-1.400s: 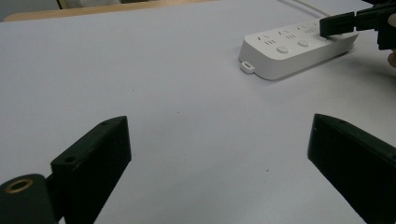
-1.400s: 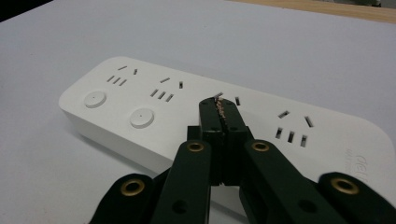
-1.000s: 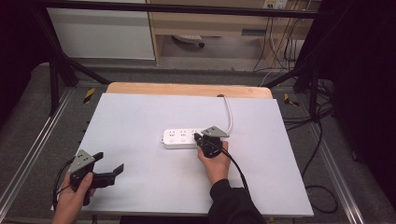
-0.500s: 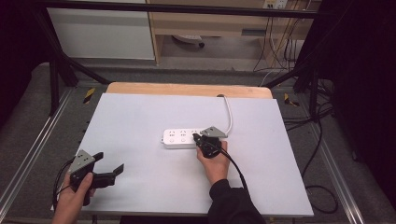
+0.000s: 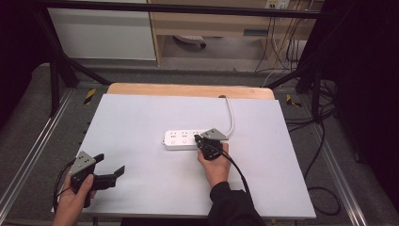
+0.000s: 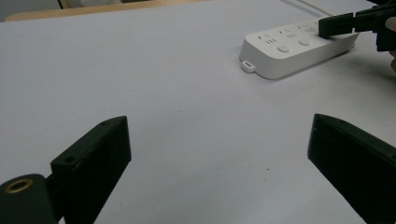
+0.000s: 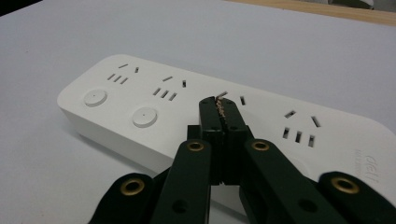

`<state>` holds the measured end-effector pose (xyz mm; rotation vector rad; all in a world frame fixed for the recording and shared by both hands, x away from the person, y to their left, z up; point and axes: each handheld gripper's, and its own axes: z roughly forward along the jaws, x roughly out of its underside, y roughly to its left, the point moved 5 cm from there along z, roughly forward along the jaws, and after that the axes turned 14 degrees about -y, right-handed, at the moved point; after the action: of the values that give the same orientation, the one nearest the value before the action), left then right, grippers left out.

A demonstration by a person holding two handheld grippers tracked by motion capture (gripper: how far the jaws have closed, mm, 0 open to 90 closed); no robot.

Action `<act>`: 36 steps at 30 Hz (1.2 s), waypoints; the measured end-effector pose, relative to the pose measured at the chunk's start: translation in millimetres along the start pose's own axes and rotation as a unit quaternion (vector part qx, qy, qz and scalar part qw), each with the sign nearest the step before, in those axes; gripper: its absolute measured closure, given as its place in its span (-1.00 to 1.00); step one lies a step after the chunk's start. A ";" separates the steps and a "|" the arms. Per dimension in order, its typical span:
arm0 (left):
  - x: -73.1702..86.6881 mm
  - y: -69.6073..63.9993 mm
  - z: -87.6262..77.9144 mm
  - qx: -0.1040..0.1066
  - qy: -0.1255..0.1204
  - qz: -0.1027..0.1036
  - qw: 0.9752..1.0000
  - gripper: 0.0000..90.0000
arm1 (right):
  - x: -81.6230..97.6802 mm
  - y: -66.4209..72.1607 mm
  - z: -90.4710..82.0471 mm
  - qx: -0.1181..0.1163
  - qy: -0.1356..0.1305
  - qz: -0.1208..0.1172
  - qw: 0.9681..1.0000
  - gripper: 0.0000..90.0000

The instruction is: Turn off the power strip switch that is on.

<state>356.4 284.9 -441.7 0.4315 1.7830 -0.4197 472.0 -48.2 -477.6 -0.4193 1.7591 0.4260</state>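
My right claw (image 7: 219, 109), jaws closed and empty, rests over the power strip (image 7: 154, 100); pressing off-centre may miss its button (image 7: 144, 117) or skid the strip.

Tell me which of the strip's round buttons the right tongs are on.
The right tongs, shut, rest over the third button position from the power strip's free end; the two round buttons left of them stay uncovered.
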 end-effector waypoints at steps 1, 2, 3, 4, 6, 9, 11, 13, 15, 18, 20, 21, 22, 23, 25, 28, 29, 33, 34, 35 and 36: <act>0.0 0.1 0.0 0.000 0.000 0.001 1.000 -0.87 | 0.0 0.0 0.0 0.000 0.000 0.000 1.000 1.00; 0.0 -0.1 -0.1 0.000 0.000 0.001 1.000 -0.86 | 0.1 0.3 -0.2 0.000 0.000 -0.001 1.000 1.00; 0.0 -0.1 0.0 0.000 0.000 0.002 1.000 -0.87 | 0.2 0.5 -0.2 0.000 0.000 -0.002 1.000 1.00; 0.1 -0.1 0.0 -0.001 0.001 0.002 1.000 -0.87 | 0.2 0.5 -0.1 0.001 -0.001 -0.002 1.000 1.00; 0.0 -0.1 -0.1 -0.001 0.001 0.002 1.000 -0.86 | 0.1 0.6 -0.3 0.000 0.001 -0.002 1.000 1.00; 0.1 0.1 -0.2 -0.001 0.001 0.002 1.000 -0.86 | 0.2 0.8 0.0 0.001 0.000 -0.007 1.000 1.00; 0.1 0.2 -0.2 -0.001 0.001 0.002 1.000 -0.87 | 0.4 1.3 -0.1 0.003 -0.001 -0.007 1.000 1.00; 0.1 0.4 -0.4 -0.002 0.001 0.002 1.000 -0.86 | 0.3 1.3 -0.1 0.003 -0.001 -0.007 1.000 1.00; 0.1 0.4 -0.4 -0.002 0.001 0.002 1.000 -0.87 | 0.3 1.2 -0.1 0.003 -0.001 -0.006 1.000 1.00; 0.1 0.3 -0.4 -0.001 0.001 0.002 1.000 -0.86 | 0.3 1.5 -0.1 0.004 0.000 -0.007 1.000 1.00; 0.1 0.3 -0.3 -0.002 0.001 0.002 1.000 -0.86 | 0.3 1.6 -0.1 0.004 0.000 -0.009 1.000 1.00; 0.2 0.3 -0.2 -0.002 0.001 0.002 1.000 -0.87 | 0.2 1.4 0.0 0.004 0.000 -0.008 1.000 1.00; 0.3 0.2 -0.3 -0.001 0.002 0.001 1.000 -0.87 | 0.3 1.6 -0.1 0.004 0.000 -0.007 1.000 1.00; 0.4 0.2 -0.2 -0.001 0.003 0.001 1.000 -0.86 | 0.2 1.4 0.1 0.004 0.000 -0.010 1.000 1.00; 0.4 0.2 -0.4 -0.001 0.002 0.001 1.000 -0.86 | 0.2 1.3 0.0 0.004 0.000 -0.010 1.000 1.00; 0.4 0.3 -0.4 -0.002 0.002 0.001 1.000 -0.87 | 0.2 1.1 0.1 0.003 0.000 -0.010 1.000 1.00; 0.5 0.2 -0.3 -0.001 0.003 0.001 1.000 -0.87 | 0.2 1.1 0.1 0.003 0.000 -0.010 1.000 1.00; 0.7 0.0 0.2 -0.001 0.003 0.001 1.000 -0.86 | -0.1 0.9 0.3 0.001 0.002 -0.011 1.000 1.00; 0.6 0.0 0.0 -0.002 0.003 0.002 1.000 -0.86 | -0.2 0.9 0.3 0.001 0.003 -0.011 1.000 1.00; 0.6 0.0 0.0 -0.002 0.003 0.002 1.000 -0.87 | -0.2 0.9 0.3 0.001 0.003 -0.011 1.000 1.00; 0.5 0.1 -0.4 -0.002 0.003 0.002 1.000 -0.87 | -0.3 1.4 0.2 -0.001 0.005 -0.018 1.000 1.00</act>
<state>356.0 285.2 -442.1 0.4337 1.7882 -0.4131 471.5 -46.9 -477.2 -0.4533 1.7579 0.4003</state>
